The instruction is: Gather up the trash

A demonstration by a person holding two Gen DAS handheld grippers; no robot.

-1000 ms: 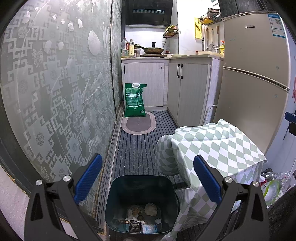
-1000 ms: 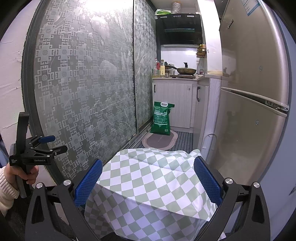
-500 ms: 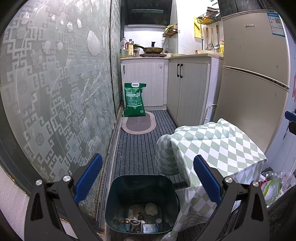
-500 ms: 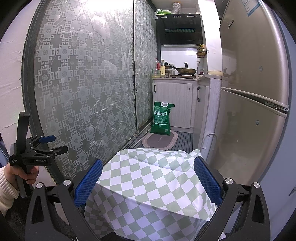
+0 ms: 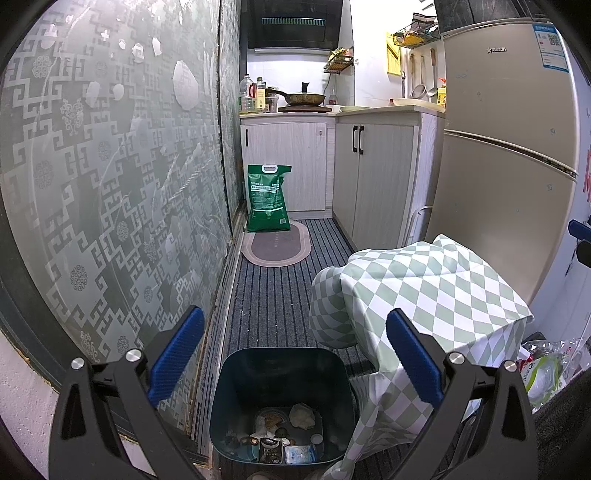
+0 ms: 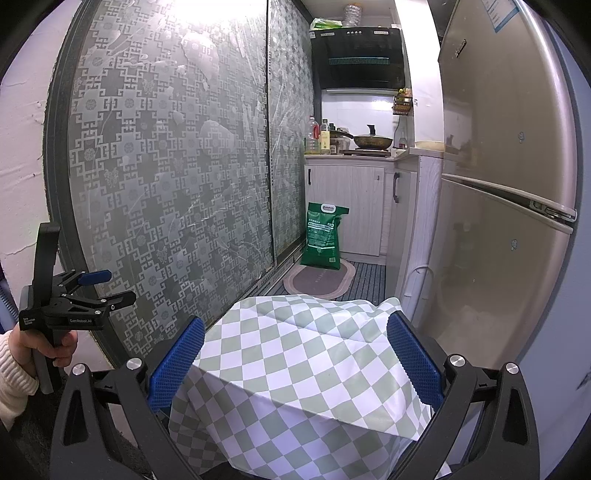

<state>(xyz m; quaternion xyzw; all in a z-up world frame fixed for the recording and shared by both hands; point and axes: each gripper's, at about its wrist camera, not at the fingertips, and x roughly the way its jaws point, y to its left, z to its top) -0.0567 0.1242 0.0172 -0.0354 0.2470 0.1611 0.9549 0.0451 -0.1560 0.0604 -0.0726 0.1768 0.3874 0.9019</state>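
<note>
Bin (image 5: 282,402) directly below left tool (image 5: 295,362), jaws apart, empty (trash at bottom); right tool (image 6: 295,363) apart over checkered cloth (image 6: 306,365), farther.

Small home kitchen, narrow galley type. At 12 o'clock: cabinets (image 5: 286,162) w/ a pan (image 5: 304,98) on the stove, oil bottles (image 5: 251,96) beside it, hood (image 5: 293,24) above. Fridge (image 5: 506,147) at 2 o'clock, frosted sliding door (image 5: 110,166) at 9–10, striped mat (image 5: 273,299) on the floor w/ a green sack (image 5: 267,199).
</note>
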